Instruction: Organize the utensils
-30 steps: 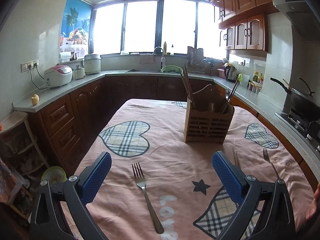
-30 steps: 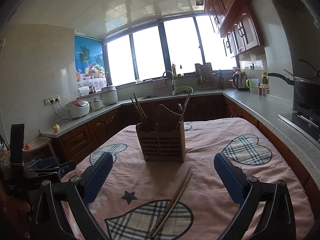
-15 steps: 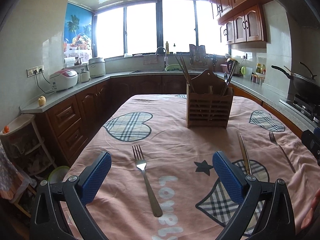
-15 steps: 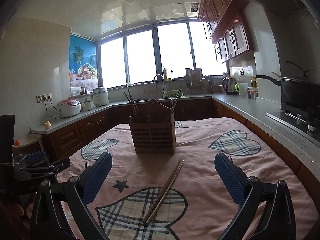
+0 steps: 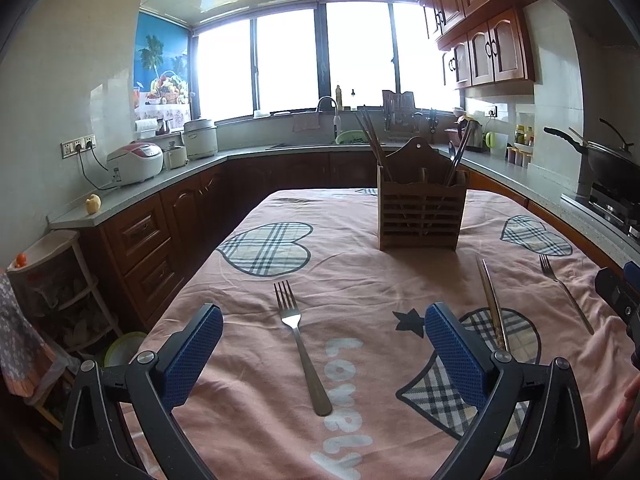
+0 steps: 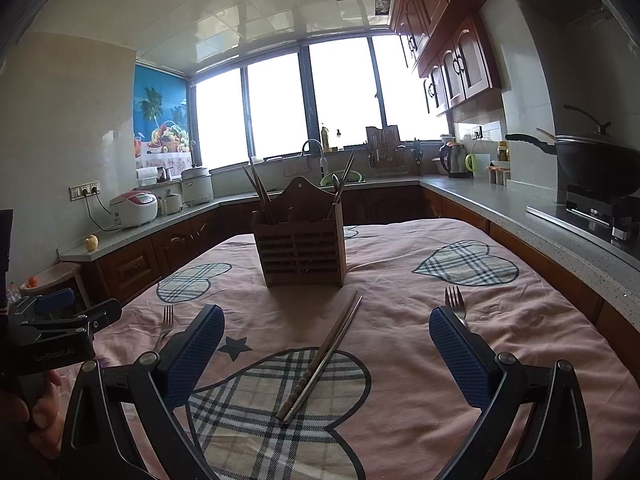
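Note:
A wooden slatted utensil holder stands mid-table with chopsticks and a spoon in it. A steel fork lies on the pink cloth between the fingers of my open left gripper. A pair of chopsticks lies in front of my open right gripper, pointing toward the holder. A second fork rests near the right gripper's right finger. Both grippers hover low over the near part of the table with nothing held.
The table wears a pink cloth with plaid hearts. Wooden cabinets and a grey counter run along the left and back with rice cookers. A wok sits on the stove at right. A hand holds the left gripper.
Both grippers have tilted up and drawn back toward the near edge, so the holder looks farther off and more of the forks and chopsticks shows. Nothing was grasped.

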A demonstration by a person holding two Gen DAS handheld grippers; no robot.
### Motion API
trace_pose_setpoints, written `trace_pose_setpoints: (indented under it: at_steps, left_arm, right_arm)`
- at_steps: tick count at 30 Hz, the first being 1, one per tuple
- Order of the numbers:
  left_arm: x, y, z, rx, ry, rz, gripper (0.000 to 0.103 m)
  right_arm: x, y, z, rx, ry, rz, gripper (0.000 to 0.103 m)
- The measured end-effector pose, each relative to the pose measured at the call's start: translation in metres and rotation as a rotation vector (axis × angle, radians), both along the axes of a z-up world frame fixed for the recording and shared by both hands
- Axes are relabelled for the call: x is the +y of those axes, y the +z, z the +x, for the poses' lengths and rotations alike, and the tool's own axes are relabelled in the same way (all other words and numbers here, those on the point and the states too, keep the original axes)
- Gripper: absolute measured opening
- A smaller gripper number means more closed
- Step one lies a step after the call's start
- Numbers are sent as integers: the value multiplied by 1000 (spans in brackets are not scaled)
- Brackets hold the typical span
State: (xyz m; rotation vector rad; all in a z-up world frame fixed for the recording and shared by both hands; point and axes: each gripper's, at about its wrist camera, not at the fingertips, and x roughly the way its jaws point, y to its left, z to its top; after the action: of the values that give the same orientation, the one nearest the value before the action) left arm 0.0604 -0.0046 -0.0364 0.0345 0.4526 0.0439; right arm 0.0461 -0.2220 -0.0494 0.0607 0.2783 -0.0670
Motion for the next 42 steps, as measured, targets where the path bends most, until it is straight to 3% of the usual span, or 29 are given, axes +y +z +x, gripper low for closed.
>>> trace_pose_setpoints:
  at_steps: [12, 42]
  left_arm:
    - [6, 0, -13, -39, 16, -13, 102]
    - [3, -4, -19, -64, -2, -3, 102]
  right_arm:
    - [8, 5, -9, -58, 47, 0, 103]
    - [12, 1, -9, -70, 68, -10, 103]
